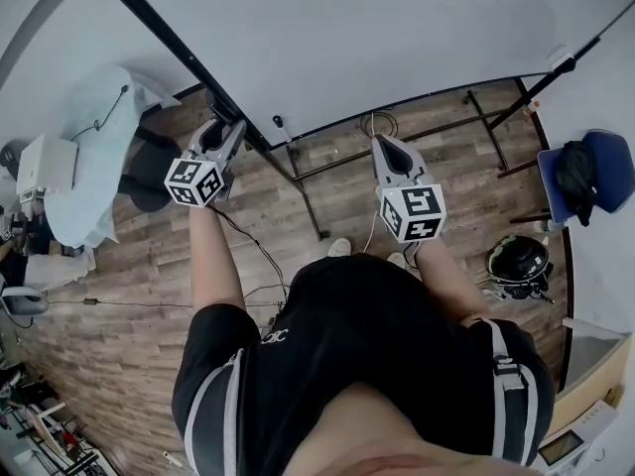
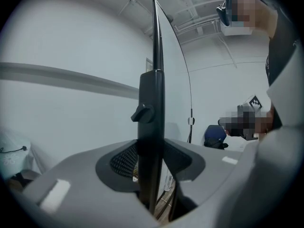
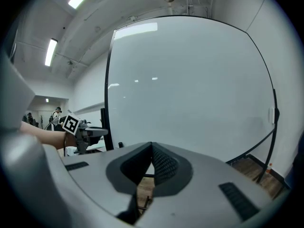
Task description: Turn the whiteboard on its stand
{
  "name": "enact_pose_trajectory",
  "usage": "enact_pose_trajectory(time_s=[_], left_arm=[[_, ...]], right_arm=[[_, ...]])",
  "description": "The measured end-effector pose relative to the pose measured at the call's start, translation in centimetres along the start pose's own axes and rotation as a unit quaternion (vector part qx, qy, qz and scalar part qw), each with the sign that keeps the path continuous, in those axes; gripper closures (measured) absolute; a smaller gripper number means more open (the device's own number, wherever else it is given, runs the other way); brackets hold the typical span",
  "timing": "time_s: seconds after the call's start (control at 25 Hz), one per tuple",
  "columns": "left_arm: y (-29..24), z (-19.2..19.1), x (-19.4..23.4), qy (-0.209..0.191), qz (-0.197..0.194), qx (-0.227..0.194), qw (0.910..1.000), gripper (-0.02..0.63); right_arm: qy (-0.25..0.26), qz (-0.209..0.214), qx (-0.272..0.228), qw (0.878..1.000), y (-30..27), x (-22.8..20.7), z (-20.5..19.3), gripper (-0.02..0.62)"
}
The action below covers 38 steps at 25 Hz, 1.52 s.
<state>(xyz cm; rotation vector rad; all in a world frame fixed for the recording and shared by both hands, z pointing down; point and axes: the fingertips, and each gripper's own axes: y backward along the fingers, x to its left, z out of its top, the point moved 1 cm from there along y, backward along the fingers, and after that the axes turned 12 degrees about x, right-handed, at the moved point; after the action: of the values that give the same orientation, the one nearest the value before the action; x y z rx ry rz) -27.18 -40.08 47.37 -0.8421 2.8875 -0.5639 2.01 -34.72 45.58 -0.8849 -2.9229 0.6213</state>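
Obs.: The whiteboard (image 3: 190,89) stands upright on its stand on the wooden floor (image 1: 149,305), directly ahead of me. In the right gripper view its white face fills most of the frame. The left gripper view shows it edge-on.

Left claw (image 1: 232,129): it is set fairly wide around the black upright (image 2: 151,108) at the board's left side, just below a small knob (image 2: 142,113). The upright fills the gap and both pads look to lie against it, so I read this as a grip. I judge that side was chosen because an outer edge gives the most leverage for swinging the panel. I cannot tell from these views whether the gripped bar belongs to the panel's frame or to the stand's post.

Right claw (image 3: 151,148): the jaws are together with nothing between them, and it points almost level at the lower part of the white face. It is close to the face, but I see no contact. My reading is that it is kept closed as a blunt pusher or steadier, since a flat panel offers nothing to pinch there.

Stand: the floor rails (image 1: 308,191) run out toward my feet. The base looks narrow, so a hard pull at the edge could drag or rock it.

Task status: turn under way or about to start, led by the left side.
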Motion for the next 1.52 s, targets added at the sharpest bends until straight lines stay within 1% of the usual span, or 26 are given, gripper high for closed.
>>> enact_pose_trajectory(time_s=[0.28,0.48,0.6,0.76,0.92,1.04,1.16,1.24,1.32,1.36,1.4,1.48,1.52], left_arm=[[1.8,-0.8,2.0,0.017,0.033,-0.006,0.9993,0.439],[1.9,-0.7,2.0,0.013,0.042,-0.003,0.9990,0.440],[1.9,-0.8,2.0,0.018,0.044,-0.006,0.9988,0.440],[2.0,-0.7,2.1,0.026,0.062,-0.004,0.9977,0.442],[2.1,-1.0,1.9,0.041,0.091,0.003,0.9950,0.442],[2.7,-1.3,1.6,0.064,0.132,0.011,0.9892,0.442],[4.3,-0.9,0.7,0.083,0.165,-0.013,0.9827,0.440],[5.5,-0.2,-0.3,0.078,0.181,-0.025,0.9801,0.441],[6.3,0.9,-1.9,0.065,0.187,-0.033,0.9797,0.442],[6.7,1.6,-2.8,0.060,0.188,-0.038,0.9797,0.450],[7.0,2.2,-3.7,0.056,0.191,-0.043,0.9790,0.479],[7.5,3.5,-5.1,0.047,0.212,-0.050,0.9749,0.579],[7.7,4.1,-5.8,0.045,0.222,-0.051,0.9726,0.595]], right_arm=[[0.002,0.009,0.004,1.000,-0.5,0.5,-0.1,0.591],[0.001,0.010,0.006,1.000,-0.3,0.1,-0.2,0.591],[-0.001,0.009,0.005,1.000,-0.2,-0.2,-0.3,0.591],[0.000,0.014,0.005,1.000,-0.2,-0.1,-0.2,0.591],[0.002,0.021,0.006,1.000,-0.2,0.0,-0.3,0.591],[0.004,0.028,0.005,1.000,-0.2,0.0,-0.2,0.591],[0.008,0.035,0.006,0.999,-0.3,0.2,-0.1,0.591],[0.011,0.040,0.007,0.999,-0.4,0.3,0.0,0.591],[0.014,0.044,0.007,0.999,-0.4,0.3,0.0,0.591],[0.015,0.045,0.007,0.999,-0.3,0.2,0.0,0.591],[0.015,0.044,0.005,0.999,-0.3,0.1,0.0,0.591],[0.014,0.041,-0.001,0.999,-0.1,-0.1,0.3,0.591],[0.013,0.038,-0.005,0.999,0.0,-0.2,0.5,0.591]])
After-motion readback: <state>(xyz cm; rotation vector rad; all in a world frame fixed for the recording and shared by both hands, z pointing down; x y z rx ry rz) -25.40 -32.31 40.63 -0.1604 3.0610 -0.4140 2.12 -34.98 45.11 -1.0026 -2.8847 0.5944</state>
